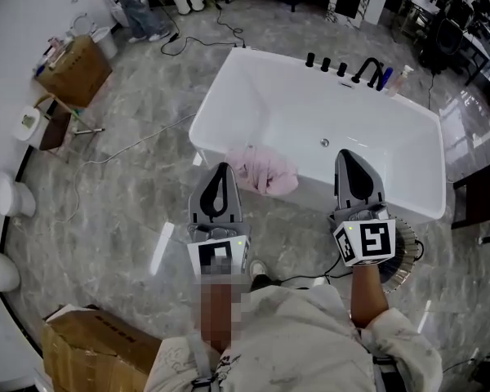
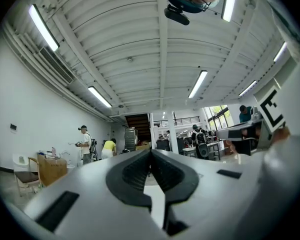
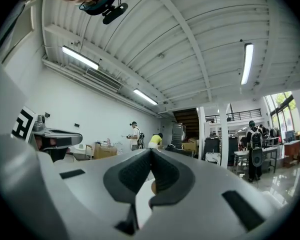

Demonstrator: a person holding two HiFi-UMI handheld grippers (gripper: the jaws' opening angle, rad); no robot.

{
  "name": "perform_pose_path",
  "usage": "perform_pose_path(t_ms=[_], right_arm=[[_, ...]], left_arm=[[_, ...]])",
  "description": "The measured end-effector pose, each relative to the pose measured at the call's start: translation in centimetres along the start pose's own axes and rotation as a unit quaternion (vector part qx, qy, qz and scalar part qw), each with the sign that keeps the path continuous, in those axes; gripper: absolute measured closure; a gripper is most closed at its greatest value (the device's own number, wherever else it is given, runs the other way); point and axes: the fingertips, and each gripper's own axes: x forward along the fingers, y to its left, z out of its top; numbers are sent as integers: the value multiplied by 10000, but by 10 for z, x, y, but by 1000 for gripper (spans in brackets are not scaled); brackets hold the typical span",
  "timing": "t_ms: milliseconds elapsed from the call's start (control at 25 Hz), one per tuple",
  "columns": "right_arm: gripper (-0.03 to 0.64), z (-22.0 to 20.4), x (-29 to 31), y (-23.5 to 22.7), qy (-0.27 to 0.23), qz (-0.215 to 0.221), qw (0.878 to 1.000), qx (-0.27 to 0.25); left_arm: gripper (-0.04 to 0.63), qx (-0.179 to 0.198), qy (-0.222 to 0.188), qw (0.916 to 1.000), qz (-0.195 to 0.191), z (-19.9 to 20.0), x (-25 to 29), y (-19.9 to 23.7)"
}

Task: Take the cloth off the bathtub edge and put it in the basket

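Observation:
A pink cloth (image 1: 264,171) lies bunched on the near edge of the white bathtub (image 1: 327,109). My left gripper (image 1: 221,168) is held just left of the cloth, apart from it, jaws shut and empty. My right gripper (image 1: 348,155) is over the tub's near edge, right of the cloth, also shut on nothing. A wicker basket (image 1: 404,256) stands on the floor, partly hidden behind the right gripper's marker cube. Both gripper views tilt up toward the ceiling. In them the left gripper (image 2: 151,154) and the right gripper (image 3: 151,153) have their pads together. Neither shows the cloth.
Black taps (image 1: 343,68) and a bottle (image 1: 398,80) sit on the tub's far rim. Cables (image 1: 114,153) trail over the marble floor. Cardboard boxes (image 1: 73,72) (image 1: 90,349) stand at left, a dark table (image 1: 482,198) at right, and people (image 1: 143,6) work at the back.

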Motion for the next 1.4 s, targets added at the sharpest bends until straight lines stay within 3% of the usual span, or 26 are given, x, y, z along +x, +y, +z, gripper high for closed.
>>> perform_pose_path(t_ms=[400,760,1080,1400], right_arm=[[627,1,52,27,140,-127,9993,-317],[627,-20,75,15,231,-257,9992,-207],[627,-27,116,-25,75,-297,9995,60],[627,-39,162,-101,-3,-390,9982,466]], left_arm=[[591,-410,6,9990,-183,-22,35,47],[591,-425,167,9985,-301,-43,63,51],[591,-159,147,9993,-319,-39,115,42],[591,54,201,9993,-321,-33,194,11]])
